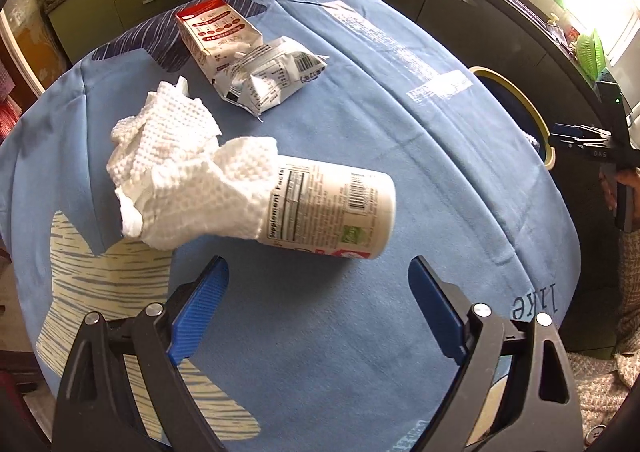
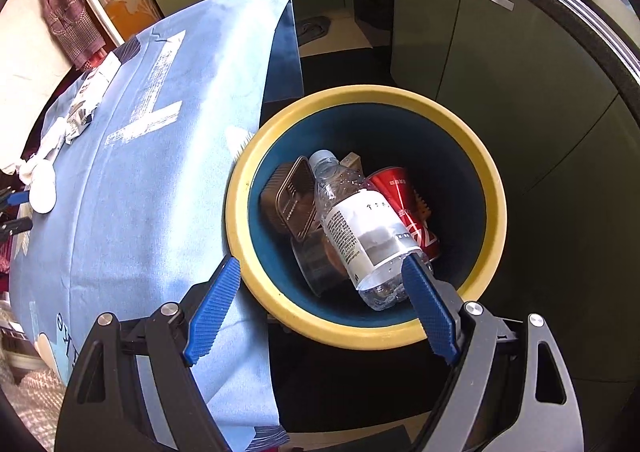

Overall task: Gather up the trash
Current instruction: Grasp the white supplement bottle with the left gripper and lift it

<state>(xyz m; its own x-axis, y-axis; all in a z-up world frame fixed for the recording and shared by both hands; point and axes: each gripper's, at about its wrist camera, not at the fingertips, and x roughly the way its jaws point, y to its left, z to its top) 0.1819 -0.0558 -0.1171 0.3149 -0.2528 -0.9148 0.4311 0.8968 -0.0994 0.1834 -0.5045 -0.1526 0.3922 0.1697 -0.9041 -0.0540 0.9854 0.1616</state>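
Note:
A white supplement bottle [image 1: 332, 208] lies on its side on the blue tablecloth [image 1: 360, 124], with a crumpled white paper towel [image 1: 176, 168] over its left end. Behind them lie a torn silver wrapper [image 1: 266, 78] and a red-and-white carton [image 1: 212, 30]. My left gripper [image 1: 318, 276] is open, just in front of the bottle. My right gripper [image 2: 320, 276] is open and empty above the yellow-rimmed bin [image 2: 496, 212], which holds a clear plastic bottle [image 2: 360, 224], a red can [image 2: 408, 204] and a brown tray [image 2: 292, 196].
The bin [image 1: 532, 112] stands beside the table's right edge. Green kitchen cabinets [image 2: 500, 52] run behind and to the right. The right gripper [image 1: 592, 144] shows at the right of the left wrist view. The paper towel and wrapper [image 2: 76, 116] sit at the table's far side.

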